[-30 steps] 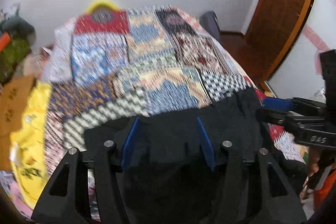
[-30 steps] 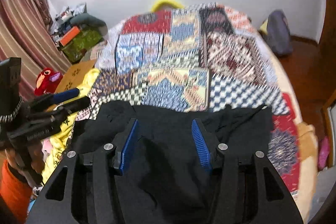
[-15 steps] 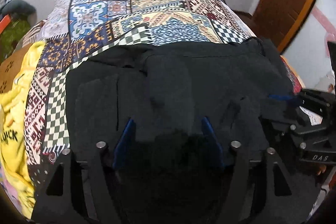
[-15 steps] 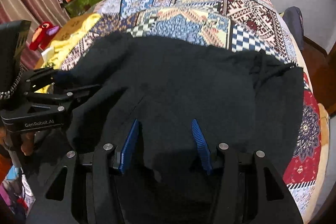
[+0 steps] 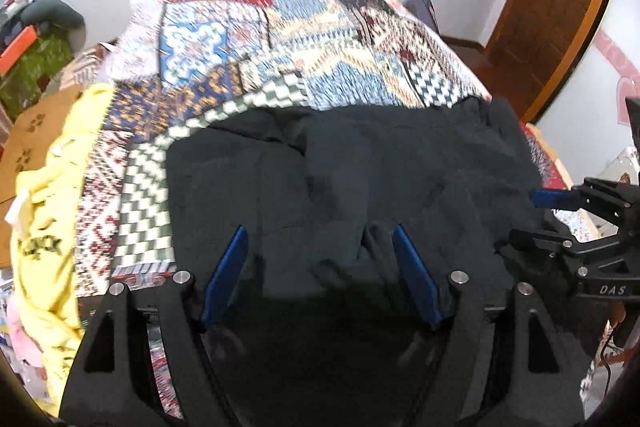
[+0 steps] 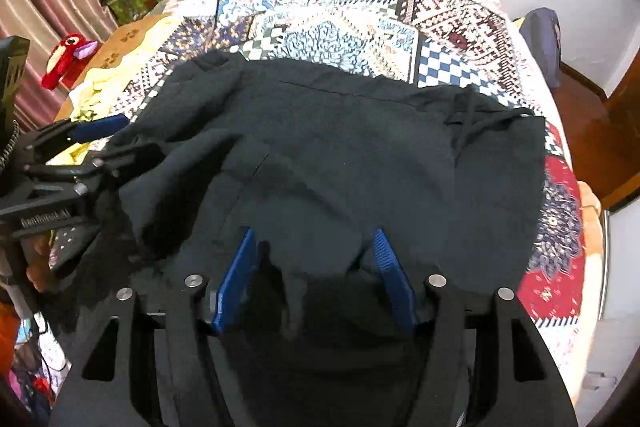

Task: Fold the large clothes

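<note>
Patchwork-quilted bed [image 6: 400, 7] carries black drawstring hoodie [image 6: 340, 147], spread centre toward 6 o'clock. Left gripper [image 5: 320, 259] and right gripper [image 6: 314, 259]: blue jaws wide apart, hem bunched between, grip unclear. Risk: loose fabric slips, fold skews.

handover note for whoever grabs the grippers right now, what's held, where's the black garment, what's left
Left gripper: jaws apart, black fabric bunched between the fingers; a real grip cannot be told.
Right gripper: the same, jaws apart with cloth between them.
Black garment: spread over the near part of the patchwork bedspread, drawstring on its right side, near edge rumpled at both grippers.
Yellow garment lies at the bed's left edge.
Done: garment laid out. Left: no neat fold visible yet; smooth it and fold.
</note>
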A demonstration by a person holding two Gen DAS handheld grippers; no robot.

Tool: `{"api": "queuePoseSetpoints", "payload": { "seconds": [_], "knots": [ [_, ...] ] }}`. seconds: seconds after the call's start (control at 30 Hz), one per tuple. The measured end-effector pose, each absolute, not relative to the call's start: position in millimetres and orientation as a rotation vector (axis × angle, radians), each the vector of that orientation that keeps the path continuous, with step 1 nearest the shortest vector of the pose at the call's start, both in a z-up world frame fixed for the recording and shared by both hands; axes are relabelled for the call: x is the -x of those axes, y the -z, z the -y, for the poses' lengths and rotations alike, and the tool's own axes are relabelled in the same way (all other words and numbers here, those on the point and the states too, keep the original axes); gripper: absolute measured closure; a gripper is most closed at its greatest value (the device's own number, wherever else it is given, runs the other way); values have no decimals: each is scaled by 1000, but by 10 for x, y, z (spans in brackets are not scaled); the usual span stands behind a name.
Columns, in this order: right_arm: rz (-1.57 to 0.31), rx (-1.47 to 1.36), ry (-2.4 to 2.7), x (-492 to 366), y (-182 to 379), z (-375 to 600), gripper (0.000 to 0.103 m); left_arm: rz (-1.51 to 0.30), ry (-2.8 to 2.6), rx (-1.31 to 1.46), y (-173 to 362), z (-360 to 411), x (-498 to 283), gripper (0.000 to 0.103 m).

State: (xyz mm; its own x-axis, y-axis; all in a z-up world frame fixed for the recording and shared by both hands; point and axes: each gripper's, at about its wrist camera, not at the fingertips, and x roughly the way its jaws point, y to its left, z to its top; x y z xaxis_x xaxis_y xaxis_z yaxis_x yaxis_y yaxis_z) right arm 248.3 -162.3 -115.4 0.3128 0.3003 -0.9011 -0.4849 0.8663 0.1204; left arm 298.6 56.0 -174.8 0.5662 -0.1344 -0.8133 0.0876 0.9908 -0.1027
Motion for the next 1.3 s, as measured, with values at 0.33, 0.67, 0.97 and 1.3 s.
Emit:
{"api": "queuePoseSetpoints", "payload": {
  "seconds": [0.33, 0.67, 0.97, 1.3],
  "knots": [
    [-1074, 173, -476, -2126, 803, 1877, 43, -912, -2, 126, 1459, -1341, -2354, 22],
    [-1050, 262, -222, -1883, 884, 2606, 40, -1145, -42, 139, 2120, -1829, -1796, 22],
    [-1160, 140, -67, -1647, 1187, 3358, 40, -1248, 26, 287, 2487, -1713, -1418, 22],
    [-1253, -221, -73, -1419, 1559, 3924, 32, -1295, 55, 459, 2741, -1664, -1257, 26]
  ]
}}
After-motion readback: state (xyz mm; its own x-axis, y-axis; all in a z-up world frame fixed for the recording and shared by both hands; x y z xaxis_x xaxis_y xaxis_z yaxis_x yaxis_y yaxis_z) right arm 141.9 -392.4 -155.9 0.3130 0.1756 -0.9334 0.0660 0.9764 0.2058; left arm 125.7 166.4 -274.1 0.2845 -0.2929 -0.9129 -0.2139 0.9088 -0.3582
